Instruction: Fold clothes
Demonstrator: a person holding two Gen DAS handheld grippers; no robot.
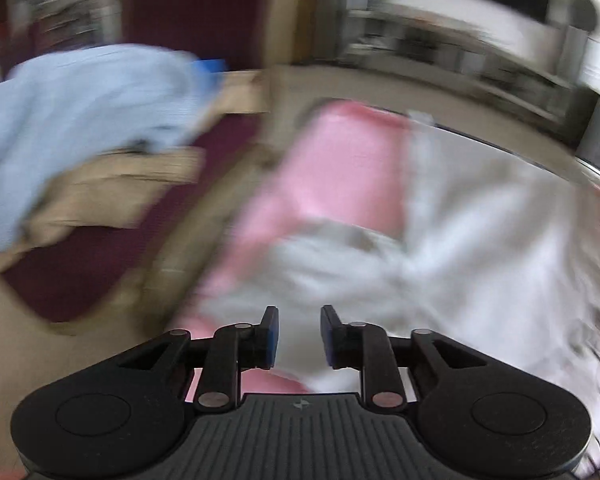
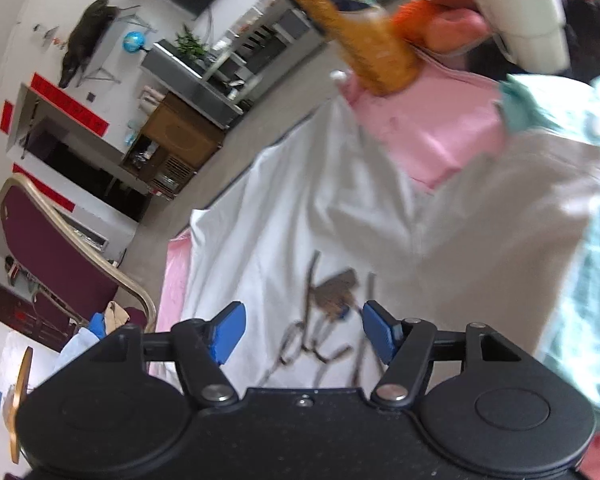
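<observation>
White T-shirt (image 2: 300, 208) spread over the pink cloth (image 2: 428, 136); both my grippers above it, neither holding anything.

Going left to right: my left gripper (image 1: 299, 336) has its jaws a little apart with only air between the blue pads, the shirt lying blurred beneath and ahead of it; my right gripper (image 2: 302, 330) stands about half open over the printed lettering (image 2: 332, 320), pads clear of the fabric; I judge the shirt light, limp and quick to wrinkle, so it will sag from any 1 pinch; I would take it with 2 grips at an edge, near the hem or a shoulder seam, never mid-panel; other garments lie at its right edge.
</observation>
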